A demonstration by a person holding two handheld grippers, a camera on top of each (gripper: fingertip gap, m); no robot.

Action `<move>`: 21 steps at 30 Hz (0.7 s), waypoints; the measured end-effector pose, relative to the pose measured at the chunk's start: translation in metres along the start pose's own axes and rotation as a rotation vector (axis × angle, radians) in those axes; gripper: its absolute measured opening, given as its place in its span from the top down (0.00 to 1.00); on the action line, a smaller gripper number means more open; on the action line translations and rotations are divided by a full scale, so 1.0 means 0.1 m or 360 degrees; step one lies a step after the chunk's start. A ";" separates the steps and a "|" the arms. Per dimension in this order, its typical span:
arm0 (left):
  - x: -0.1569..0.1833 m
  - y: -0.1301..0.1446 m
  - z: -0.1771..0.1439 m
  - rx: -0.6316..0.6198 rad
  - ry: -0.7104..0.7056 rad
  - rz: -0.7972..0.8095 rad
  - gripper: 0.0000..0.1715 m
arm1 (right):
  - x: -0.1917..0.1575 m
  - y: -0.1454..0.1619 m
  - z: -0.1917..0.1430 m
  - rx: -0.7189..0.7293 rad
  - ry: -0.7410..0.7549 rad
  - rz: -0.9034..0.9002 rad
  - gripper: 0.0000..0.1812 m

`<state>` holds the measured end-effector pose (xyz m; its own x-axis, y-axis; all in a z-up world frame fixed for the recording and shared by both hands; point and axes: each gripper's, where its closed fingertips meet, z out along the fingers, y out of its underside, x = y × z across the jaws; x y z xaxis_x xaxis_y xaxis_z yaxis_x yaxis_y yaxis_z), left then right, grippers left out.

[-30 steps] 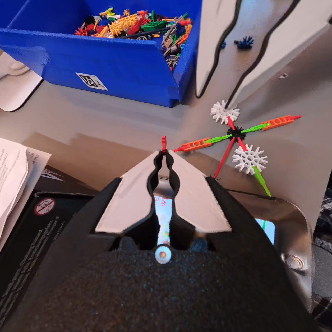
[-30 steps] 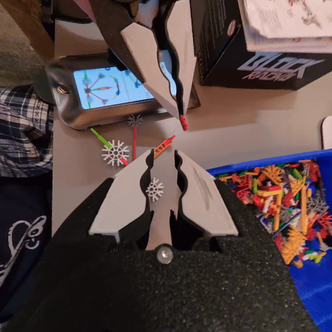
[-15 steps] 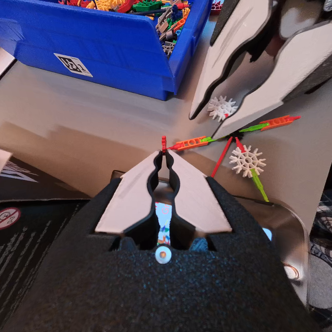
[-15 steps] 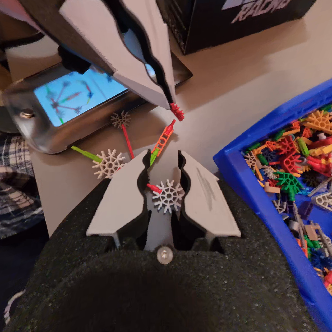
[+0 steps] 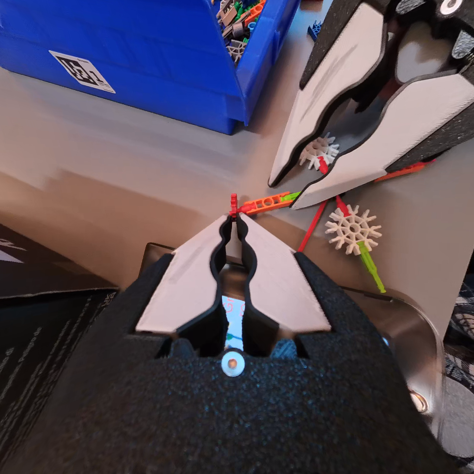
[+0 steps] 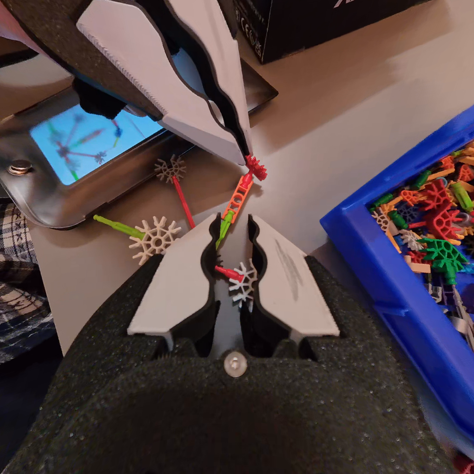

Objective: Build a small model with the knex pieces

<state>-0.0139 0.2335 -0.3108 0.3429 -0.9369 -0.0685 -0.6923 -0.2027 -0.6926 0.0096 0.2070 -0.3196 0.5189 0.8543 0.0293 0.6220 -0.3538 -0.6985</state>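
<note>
A toy model of rods and snowflake connectors lies flat on the tan table. My left gripper (image 5: 233, 218) is shut on a small red connector (image 5: 233, 202), which touches the red end of the model's orange rod (image 5: 266, 204). It also shows in the right wrist view (image 6: 245, 156), with the red connector (image 6: 256, 169) at the orange rod (image 6: 237, 198). My right gripper (image 6: 234, 216) is open and low over the model. A white snowflake connector (image 6: 242, 282) on a short red rod lies between its jaws, against the right one. In the left wrist view the right gripper (image 5: 283, 195) straddles that snowflake (image 5: 320, 154).
A blue bin (image 5: 154, 77) of mixed toy parts stands close by (image 6: 384, 282). A lit screen in a metal holder (image 6: 84, 143) lies beside the model. A black box (image 6: 333, 20) sits behind. Another white snowflake (image 5: 352, 229) carries a green rod. Plaid cloth (image 6: 15, 256) is at the table edge.
My right gripper has come down and forward, so the white snowflake now lies between its jaws. My left gripper has carried the red connector to the end of the orange rod.
</note>
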 end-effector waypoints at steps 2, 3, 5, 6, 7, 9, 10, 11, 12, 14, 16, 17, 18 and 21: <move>-0.02 -0.01 -0.01 0.0010 -0.0023 -0.0001 0.99 | 0.00 0.01 0.00 -0.0005 0.0000 0.0003 0.90; -0.03 -0.01 -0.01 0.0013 -0.0028 0.0000 0.99 | -0.01 0.02 0.00 -0.0002 -0.0003 0.0004 0.91; -0.03 0.01 -0.01 0.0001 -0.0020 -0.0015 0.99 | -0.01 0.03 0.00 -0.0004 -0.0005 0.0005 0.91; -0.03 0.02 -0.01 0.0000 -0.0022 -0.0025 0.99 | -0.02 0.03 0.00 -0.0005 -0.0008 0.0005 0.92; -0.03 0.02 0.00 -0.0001 -0.0020 -0.0031 0.99 | -0.02 0.03 0.00 -0.0004 -0.0010 0.0007 0.92; -0.05 0.02 -0.01 -0.0001 -0.0037 -0.0039 0.99 | -0.02 0.04 0.00 -0.0004 -0.0013 0.0009 0.92; -0.06 0.02 -0.01 0.0000 -0.0048 -0.0038 0.99 | -0.03 0.05 0.00 -0.0009 -0.0017 0.0004 0.92; -0.06 0.02 -0.01 -0.0003 -0.0042 -0.0038 0.99 | -0.03 0.05 0.00 -0.0010 -0.0017 -0.0001 0.92; -0.06 0.03 -0.01 -0.0009 -0.0038 -0.0046 0.99 | -0.03 0.05 0.00 -0.0009 -0.0017 -0.0003 0.92; -0.06 0.03 0.00 -0.0015 -0.0035 -0.0053 0.99 | -0.03 0.05 0.00 -0.0006 -0.0015 -0.0002 0.92; -0.06 0.04 0.00 -0.0025 -0.0041 -0.0061 0.99 | -0.04 0.05 -0.01 -0.0002 -0.0016 -0.0004 0.92; -0.06 0.04 0.00 -0.0027 -0.0044 -0.0062 0.99 | -0.03 0.05 -0.01 0.0000 -0.0015 -0.0003 0.92; -0.06 0.04 0.00 -0.0027 -0.0042 -0.0057 0.99 | -0.04 0.06 -0.01 0.0001 -0.0015 -0.0002 0.92; -0.05 0.02 0.00 -0.0019 -0.0039 -0.0051 0.99 | -0.04 0.06 -0.01 0.0005 -0.0018 -0.0002 0.92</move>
<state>-0.0170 0.2376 -0.3124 0.3802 -0.9227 -0.0641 -0.6883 -0.2360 -0.6860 0.0116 0.2016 -0.3230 0.5114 0.8591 0.0219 0.6209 -0.3518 -0.7005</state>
